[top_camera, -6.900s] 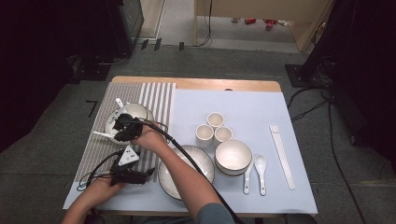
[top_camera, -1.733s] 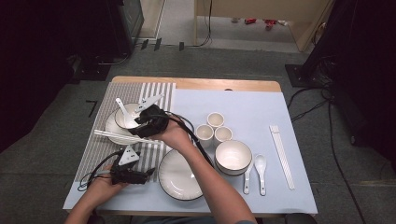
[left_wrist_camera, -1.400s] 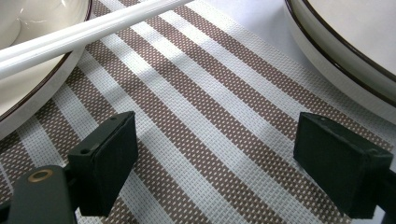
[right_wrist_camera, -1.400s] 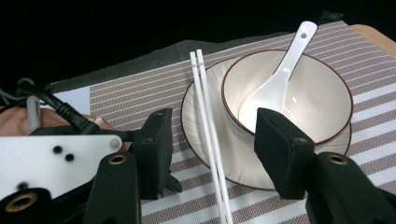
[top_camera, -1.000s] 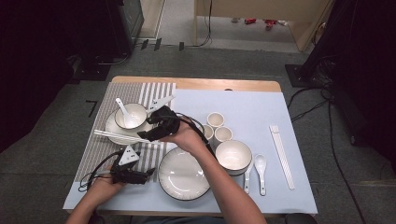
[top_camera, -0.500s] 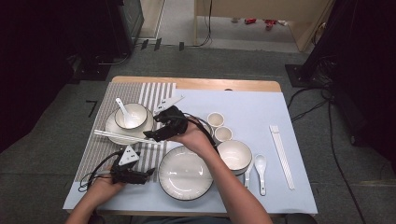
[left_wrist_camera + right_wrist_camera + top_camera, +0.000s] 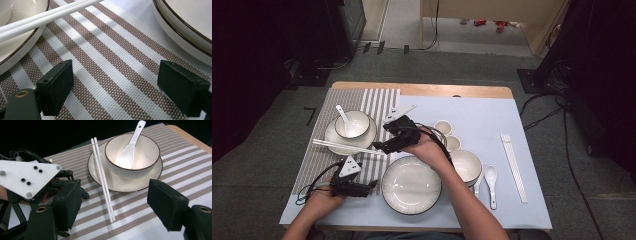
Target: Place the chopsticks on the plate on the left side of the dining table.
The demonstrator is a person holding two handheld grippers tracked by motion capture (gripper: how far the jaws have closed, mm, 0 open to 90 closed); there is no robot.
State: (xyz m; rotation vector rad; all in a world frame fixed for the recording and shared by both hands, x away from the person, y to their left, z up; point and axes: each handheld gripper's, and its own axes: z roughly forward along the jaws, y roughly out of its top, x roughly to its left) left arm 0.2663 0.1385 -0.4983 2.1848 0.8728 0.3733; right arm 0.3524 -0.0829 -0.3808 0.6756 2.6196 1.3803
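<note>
From the high view, my right gripper (image 7: 384,145) hangs over the striped brown-and-white woven placemat (image 7: 377,102), just beside the pair of white plastic chopsticks (image 7: 344,146) that lean across the near rim of the white saucer with a dark edge line (image 7: 332,137). On that saucer sits the white ceramic bowl (image 7: 357,122) with a white ceramic soup spoon (image 7: 343,115) in it. My left gripper (image 7: 362,187) rests low at the near edge of the placemat, beside the large white dinner plate (image 7: 412,185) (which is bare).

In the left gripper view, my black jaws stand spread with nothing but woven stripes between them; the chopsticks (image 7: 47,16) cross the top left corner, well ahead of the pads.

In the right gripper view, my jaws are wide apart and have just been opening, with nothing pinched. The chopsticks (image 7: 102,175) lie ahead and between the two pads, their near tips resting on the placemat (image 7: 190,165) and their far ends riding up on the saucer (image 7: 125,186). The bowl (image 7: 132,155) and spoon (image 7: 130,147) sit just beyond.

I judge the step in hand to be backing away after the setting is laid. To do it well I should keep the jaws spread, draw clear without grazing the chopsticks (they would roll easily), and stay above the saucer rim.
</note>
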